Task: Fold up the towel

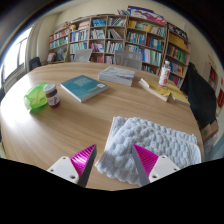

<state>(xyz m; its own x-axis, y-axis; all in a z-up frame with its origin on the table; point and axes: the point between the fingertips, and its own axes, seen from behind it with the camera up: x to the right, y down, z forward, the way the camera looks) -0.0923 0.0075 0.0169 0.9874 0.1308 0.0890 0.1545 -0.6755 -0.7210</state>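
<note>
White and bumpy with a pale blue tint, the towel [150,146] lies bunched on the wooden table [70,125], right in front of your gripper [115,160] and a little toward its right finger. Your fingers stand apart, gripping nothing: the left pad [82,159] sits just off the towel's near left edge, over bare wood, while the right pad [147,158] already rests over the cloth. The towel's near edge runs across between the two pads, and its bulk stretches away to the right of the gripper, so its long axis looks roughly crosswise to your fingers rather than along them. I judge the fold has not yet been made; the cloth looks rumpled, not doubled. The near left corner is the closest thing to take hold of, and you would need to slide slightly forward to get both pads around an edge. Open wood lies to the left and ahead of the towel, which gives you room to carry an edge over. Farther off stand a book [84,88], a green packet [37,97] with a dark cup [52,95] beside it, and a stack of papers [118,74], all well apart from the cloth. Bookshelves [120,40] line the far wall.
</note>
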